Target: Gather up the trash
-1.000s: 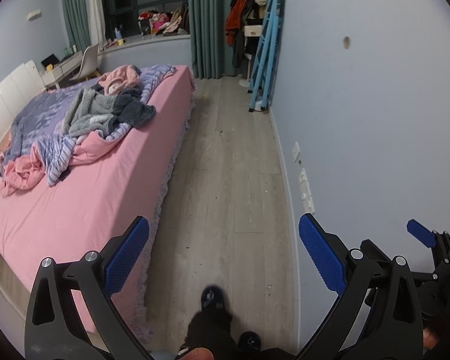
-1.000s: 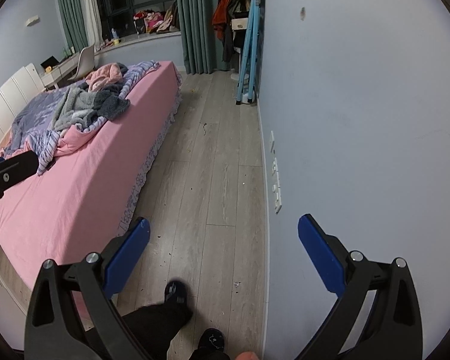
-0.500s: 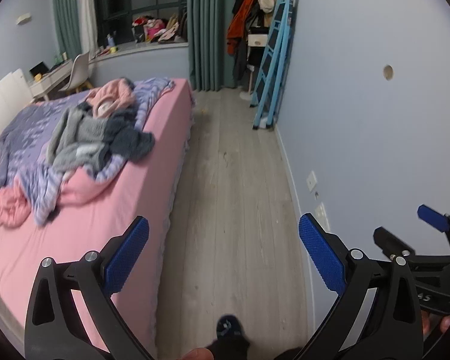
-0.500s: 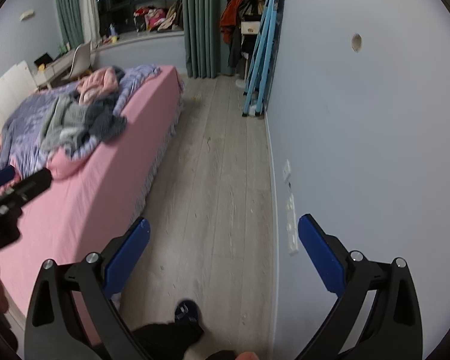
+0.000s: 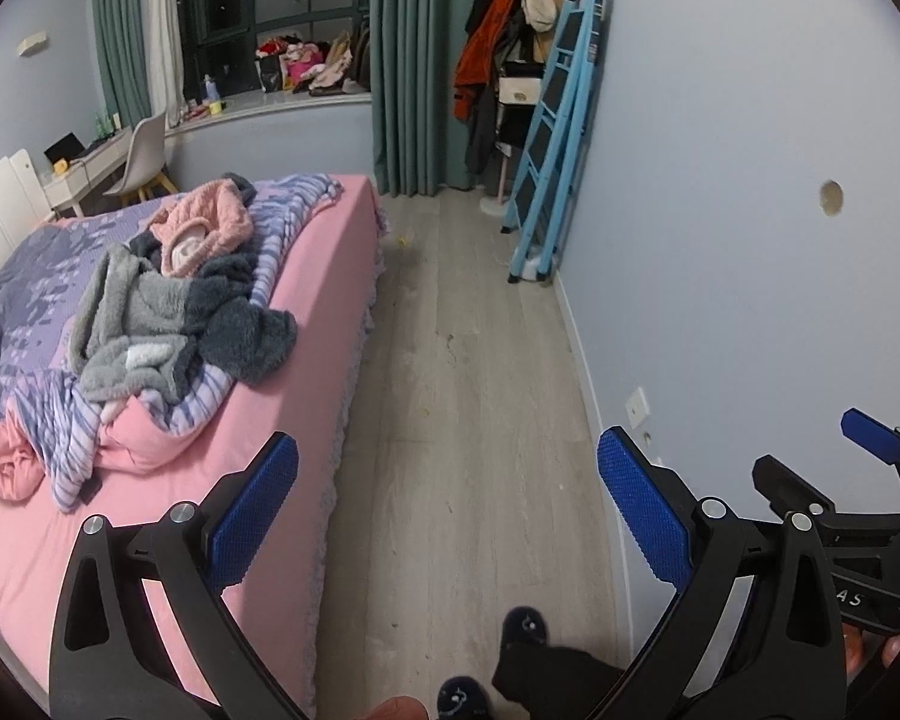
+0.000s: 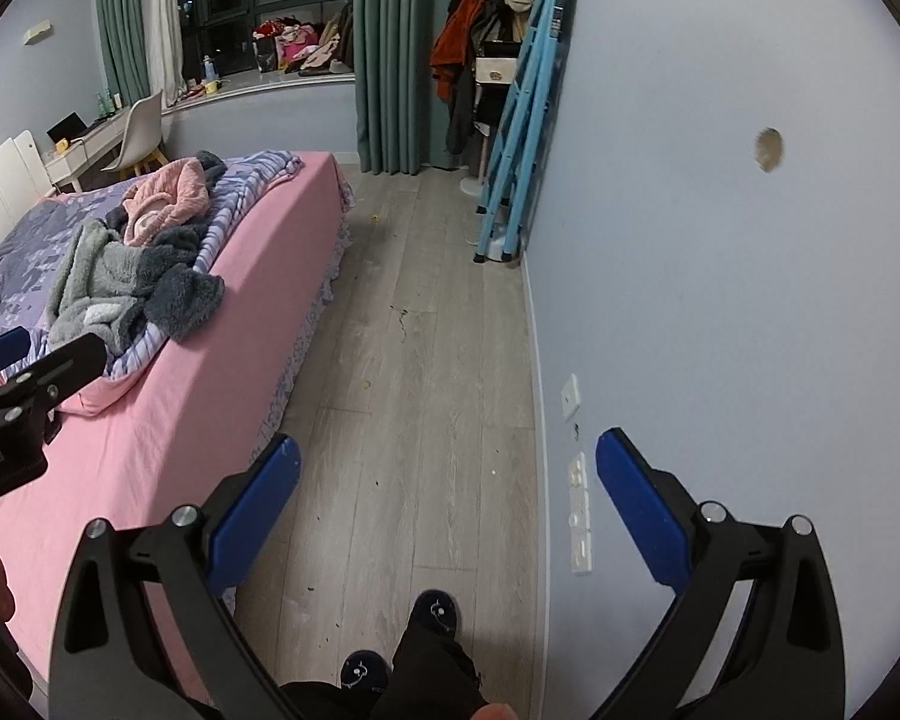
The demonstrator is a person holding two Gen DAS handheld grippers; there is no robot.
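Probably light and crumbly: small yellow scrap (image 5: pixel 403 238) on the floor (image 5: pixel 468 420) past the bed (image 5: pixel 306 324) corner, best pinched low across its middle, left gripper (image 5: pixel 447 510) and right gripper (image 6: pixel 447 507) both spread empty.

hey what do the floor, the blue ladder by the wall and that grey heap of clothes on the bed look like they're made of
Floor: looks like pale grey wood-look planks, laminate or wood, with plank seams and a matte grain. Blue ladder: probably painted metal, judging by its thin rigid rails and smooth, even colour. Grey heap of clothes: fluffy fleece or plush fabric, with a thick fuzzy pile and soft folds.
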